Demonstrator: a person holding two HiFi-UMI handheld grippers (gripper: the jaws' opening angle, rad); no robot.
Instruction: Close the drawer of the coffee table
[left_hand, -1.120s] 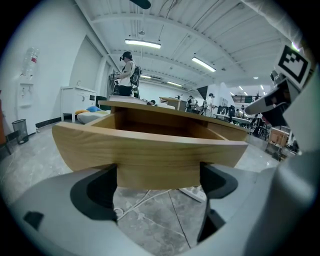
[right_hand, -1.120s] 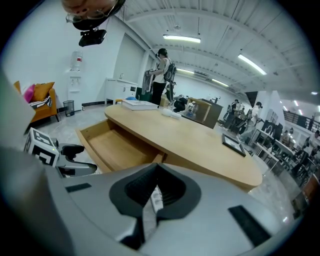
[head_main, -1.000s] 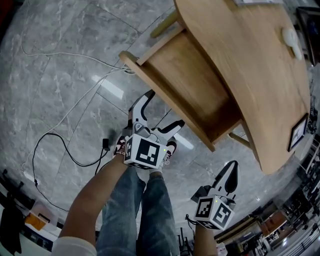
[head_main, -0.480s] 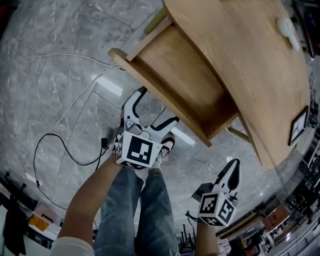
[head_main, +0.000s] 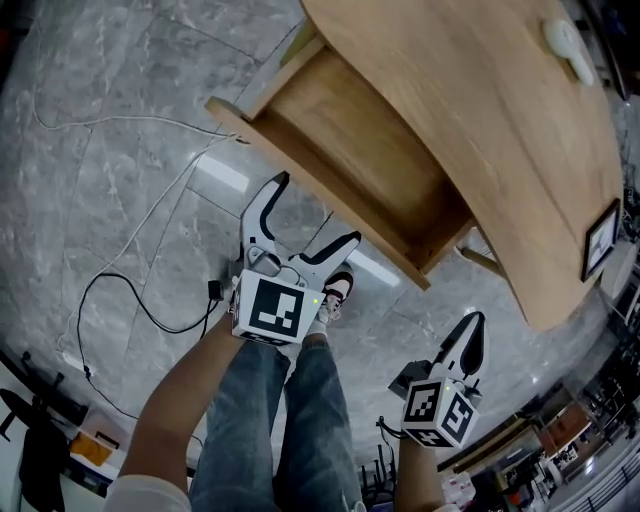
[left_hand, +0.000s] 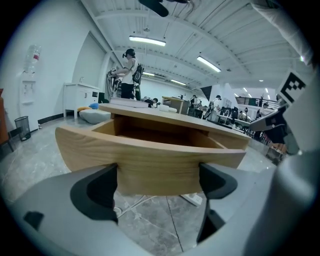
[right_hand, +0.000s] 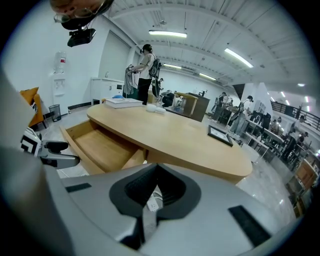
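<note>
The oval wooden coffee table (head_main: 500, 130) fills the upper right of the head view. Its drawer (head_main: 350, 160) is pulled far out and is empty. My left gripper (head_main: 317, 210) is open and points at the drawer front (head_main: 300, 185), with one fingertip close under the panel's edge; I cannot tell whether it touches. In the left gripper view the curved drawer front (left_hand: 155, 160) spans the gap between the two open jaws of the left gripper (left_hand: 157, 187). My right gripper (head_main: 470, 335) is shut on nothing, low right, off the table's near end. In its own view the right gripper (right_hand: 150, 195) faces the table top (right_hand: 170, 135) and the drawer (right_hand: 100, 145).
A picture frame (head_main: 600, 245), a white object (head_main: 565, 45) and a book stack (right_hand: 122, 102) lie on the table top. Cables (head_main: 130, 290) trail over the grey marble floor at left. My legs (head_main: 280, 420) and a shoe (head_main: 338, 290) are below the left gripper. People stand far behind.
The right gripper has drifted slightly right of the table's end and rolled a little. The left gripper stays before the drawer front, and the drawer is as far out as before.
</note>
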